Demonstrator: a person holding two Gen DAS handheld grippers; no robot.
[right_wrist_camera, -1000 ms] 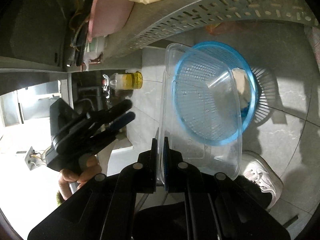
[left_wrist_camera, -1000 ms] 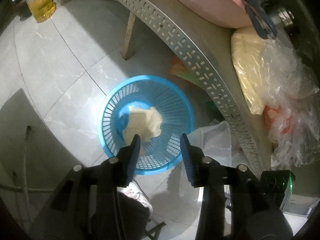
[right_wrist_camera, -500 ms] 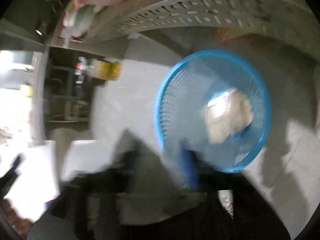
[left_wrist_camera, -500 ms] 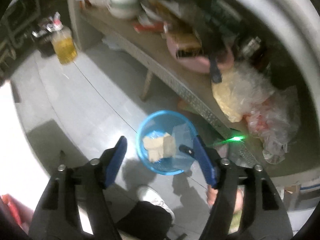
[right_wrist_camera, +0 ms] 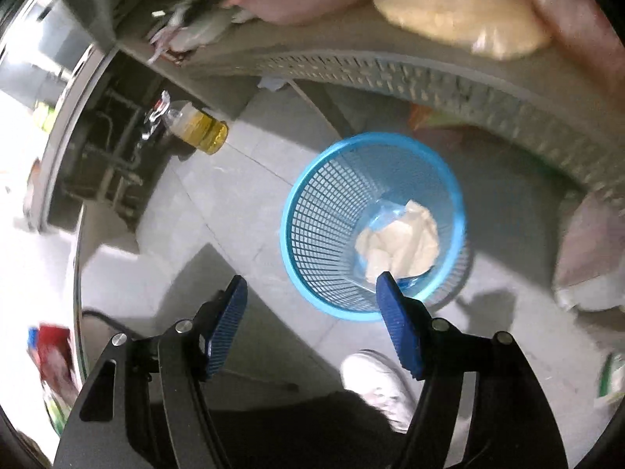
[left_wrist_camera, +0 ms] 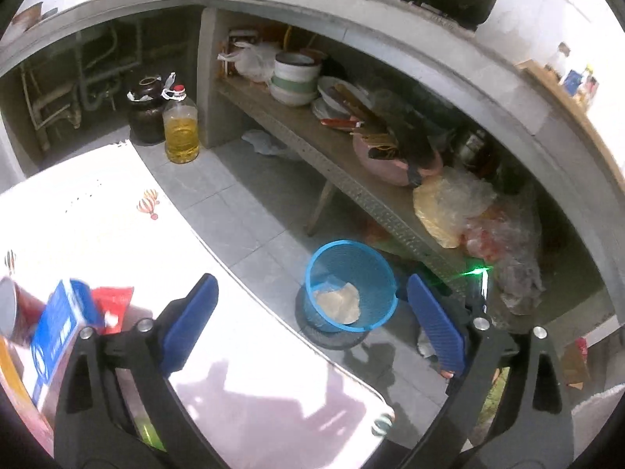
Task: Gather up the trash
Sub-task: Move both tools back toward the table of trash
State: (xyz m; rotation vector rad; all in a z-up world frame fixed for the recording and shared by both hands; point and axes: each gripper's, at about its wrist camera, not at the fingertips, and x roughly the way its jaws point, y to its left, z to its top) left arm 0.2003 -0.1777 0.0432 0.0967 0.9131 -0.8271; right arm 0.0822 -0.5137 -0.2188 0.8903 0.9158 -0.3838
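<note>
On the grey tiled floor, just in front of the perforated metal shelf (left_wrist_camera: 375,203), a blue mesh wastebasket (right_wrist_camera: 373,222) is seen standing upright; a crumpled cream paper wad (right_wrist_camera: 402,244) and a clear plastic container (right_wrist_camera: 375,219) are seen lying inside it. The right gripper (right_wrist_camera: 312,293) is held above the basket's near rim with its blue pads parted and nothing gripped; the left gripper (left_wrist_camera: 312,312) is seen with jaws opening very wide, nothing between them, over the edge of a white table (left_wrist_camera: 117,215). A blue carton (left_wrist_camera: 58,328) and a red packet (left_wrist_camera: 115,301) are seen on that table; an oil bottle (left_wrist_camera: 180,129) is seen on the floor well apart from the basket.
</note>
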